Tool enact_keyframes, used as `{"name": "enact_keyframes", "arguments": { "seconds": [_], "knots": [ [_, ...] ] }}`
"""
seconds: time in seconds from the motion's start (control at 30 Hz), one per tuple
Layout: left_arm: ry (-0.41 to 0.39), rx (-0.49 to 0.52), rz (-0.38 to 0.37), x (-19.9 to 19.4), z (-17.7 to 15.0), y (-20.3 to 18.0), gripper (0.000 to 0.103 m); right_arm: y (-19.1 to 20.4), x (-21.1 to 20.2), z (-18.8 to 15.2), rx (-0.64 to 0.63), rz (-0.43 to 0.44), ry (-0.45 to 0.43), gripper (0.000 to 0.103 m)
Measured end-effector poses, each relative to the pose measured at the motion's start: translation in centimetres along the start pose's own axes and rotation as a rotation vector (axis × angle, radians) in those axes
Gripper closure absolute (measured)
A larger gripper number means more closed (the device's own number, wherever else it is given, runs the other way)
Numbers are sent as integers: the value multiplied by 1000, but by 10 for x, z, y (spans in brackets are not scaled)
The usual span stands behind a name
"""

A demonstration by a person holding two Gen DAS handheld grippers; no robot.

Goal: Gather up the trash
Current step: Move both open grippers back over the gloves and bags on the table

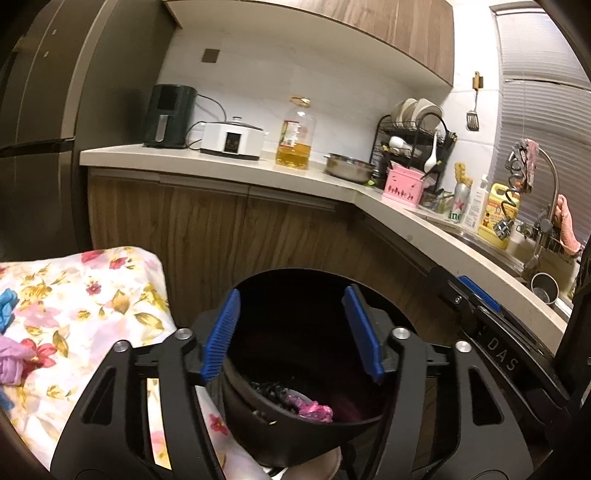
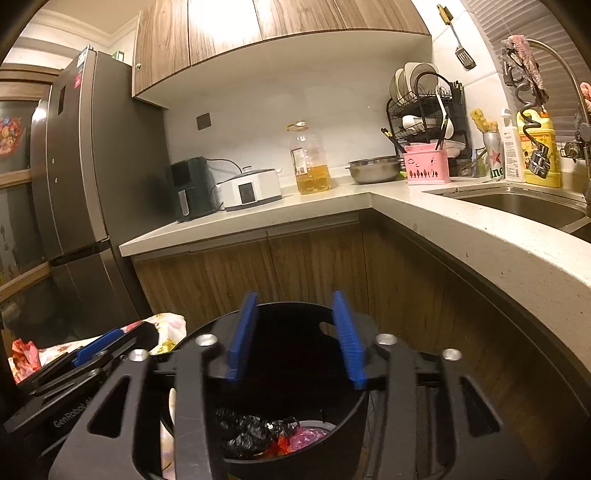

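a: how do the claws stand?
b: the left gripper [image 1: 291, 334] is parted at lower centre of its view, nothing between its blue pads. the right gripper [image 2: 295, 339] is likewise spread and empty.
a: and the trash?
b: below both, in the black bin [image 2: 295, 458]: black bag scraps [image 2: 240, 432] and pink plastic [image 1: 314, 410].
a: around it?
b: a floral cloth [image 1: 85, 295] at left, the counter [image 2: 258, 218] above, an oil bottle [image 2: 310, 162] standing on it.

Warm, yellowish indoor light from above; blown-out glare on the upper cabinets [image 2: 229, 26] (top centre). Deep shadow inside the black bin [image 1: 295, 332]. Strong fisheye bending and dark vignette at the corners. Slight softness throughout.
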State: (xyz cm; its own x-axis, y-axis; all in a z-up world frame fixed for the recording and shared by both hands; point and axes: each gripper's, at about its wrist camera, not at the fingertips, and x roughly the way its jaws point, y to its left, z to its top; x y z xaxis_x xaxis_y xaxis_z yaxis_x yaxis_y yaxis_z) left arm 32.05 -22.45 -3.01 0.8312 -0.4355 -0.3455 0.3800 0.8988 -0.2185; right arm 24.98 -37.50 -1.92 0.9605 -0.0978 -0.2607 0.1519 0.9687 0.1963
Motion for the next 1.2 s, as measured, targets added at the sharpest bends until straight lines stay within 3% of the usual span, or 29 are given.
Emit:
{"name": "enact_keyframes", "arguments": {
  "seconds": [0.2,0.37,0.7,1.2],
  "knots": [
    [-19,-25,75,-25,-4,14,25,2,-9,-4,2,4,6,36],
    [-32,-34,148,-47,-7,26,19,11,-17,-9,2,8,27,23],
    [-59,-51,284,-103,-18,60,17,47,-42,-19,-26,60,30,21],
    [-86,-133,519,-188,-48,155,17,141,-63,-46,-96,230,45,21]
  ]
}}
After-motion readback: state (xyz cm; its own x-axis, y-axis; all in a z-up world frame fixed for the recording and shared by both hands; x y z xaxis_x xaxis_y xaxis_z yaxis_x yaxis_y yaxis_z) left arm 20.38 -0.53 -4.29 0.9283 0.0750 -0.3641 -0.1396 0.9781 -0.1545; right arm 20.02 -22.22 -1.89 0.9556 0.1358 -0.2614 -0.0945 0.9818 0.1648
